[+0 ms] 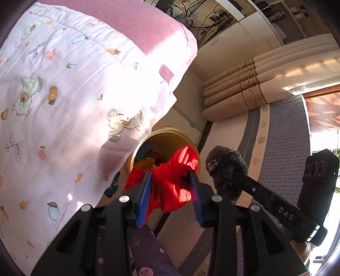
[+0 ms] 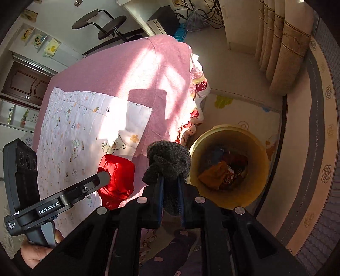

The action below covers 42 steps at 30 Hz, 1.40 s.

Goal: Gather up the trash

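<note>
My left gripper (image 1: 171,191) is shut on a crumpled red cloth (image 1: 172,180), which bulges between and above its blue pads; in the right wrist view the same red cloth (image 2: 116,180) hangs at the left. My right gripper (image 2: 171,191) is shut on a dark grey knitted sock (image 2: 169,163), bunched above its fingers; that sock (image 1: 225,167) also shows at the right of the left wrist view. A yellow bucket (image 2: 261,148) stands on the floor beside the bed, with orange and dark items in it. Both grippers hover near the bucket's rim (image 1: 167,131), above the bed's edge.
A bed with a pink sheet (image 2: 136,70) and a white cartoon-print quilt (image 1: 63,106) fills the left. Beige curtains (image 1: 244,89) hang beyond the bucket. A patterned floor mat (image 2: 250,114) lies under the bucket, a desk with cables (image 2: 197,12) and a stool (image 2: 102,23) stand farther off.
</note>
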Motion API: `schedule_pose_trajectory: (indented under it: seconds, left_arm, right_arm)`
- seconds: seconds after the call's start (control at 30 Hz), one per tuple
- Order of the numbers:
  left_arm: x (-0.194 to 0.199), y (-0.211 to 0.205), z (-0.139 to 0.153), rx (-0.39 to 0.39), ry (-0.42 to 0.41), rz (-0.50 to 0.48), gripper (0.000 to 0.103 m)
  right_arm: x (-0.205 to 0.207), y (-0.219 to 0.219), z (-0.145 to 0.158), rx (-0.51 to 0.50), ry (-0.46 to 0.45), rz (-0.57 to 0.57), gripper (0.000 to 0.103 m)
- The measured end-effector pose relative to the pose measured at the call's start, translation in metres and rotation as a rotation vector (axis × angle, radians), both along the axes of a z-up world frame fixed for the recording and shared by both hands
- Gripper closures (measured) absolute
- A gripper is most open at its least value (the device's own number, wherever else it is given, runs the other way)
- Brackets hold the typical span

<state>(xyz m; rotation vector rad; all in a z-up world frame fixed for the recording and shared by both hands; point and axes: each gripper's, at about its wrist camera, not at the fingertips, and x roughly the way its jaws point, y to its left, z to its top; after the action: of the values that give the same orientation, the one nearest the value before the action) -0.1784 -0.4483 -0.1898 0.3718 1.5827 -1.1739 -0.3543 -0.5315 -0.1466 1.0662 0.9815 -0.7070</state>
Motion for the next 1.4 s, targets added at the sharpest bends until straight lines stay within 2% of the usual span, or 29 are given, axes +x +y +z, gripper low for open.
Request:
schedule_pose_trajectory:
  seconds: [0.1, 0.13, 0.17, 0.2, 0.23, 0.27, 0.47, 0.7, 1.0, 1.4]
  left_arm:
    - [-0.032, -0.020, -0.010, 0.016, 0.012, -0.062, 0.066]
    - [-0.042, -0.026, -0.013, 0.019, 0.016, -0.079, 0.065]
    - [-0.050, -0.031, -0.015, 0.027, 0.017, -0.095, 0.057]
    - [-0.058, -0.036, -0.018, 0.037, 0.019, -0.112, 0.037]
    - [-0.065, -0.041, -0.022, 0.053, 0.017, -0.125, 0.027]
    - [-0.071, -0.044, -0.024, 0.066, 0.015, -0.134, 0.020]
    - [-0.077, -0.052, -0.034, 0.113, 0.005, -0.135, 0.020]
    - [-0.062, -0.049, -0.024, 0.094, -0.004, -0.111, 0.020]
    - [-0.017, -0.016, -0.005, 0.059, -0.015, -0.024, 0.020]
    - [0.066, 0.075, 0.013, 0.056, -0.042, 0.167, 0.020]
  right_arm:
    - [-0.030, -0.005, -0.008, 0.022, 0.010, -0.049, 0.090]
    - [-0.037, -0.007, -0.011, 0.027, 0.010, -0.060, 0.086]
    - [-0.044, -0.009, -0.013, 0.032, 0.011, -0.072, 0.083]
    - [-0.050, -0.012, -0.014, 0.036, 0.009, -0.086, 0.080]
    - [-0.055, -0.013, -0.016, 0.046, 0.003, -0.098, 0.069]
    - [-0.060, -0.014, -0.016, 0.046, 0.009, -0.110, 0.065]
    - [-0.078, -0.025, -0.018, 0.046, 0.015, -0.133, 0.065]
    - [-0.064, -0.028, -0.013, 0.041, 0.003, -0.095, 0.065]
    - [-0.005, -0.016, 0.000, 0.023, -0.009, 0.034, 0.065]
    - [0.107, 0.035, 0.018, 0.008, -0.032, 0.283, 0.065]
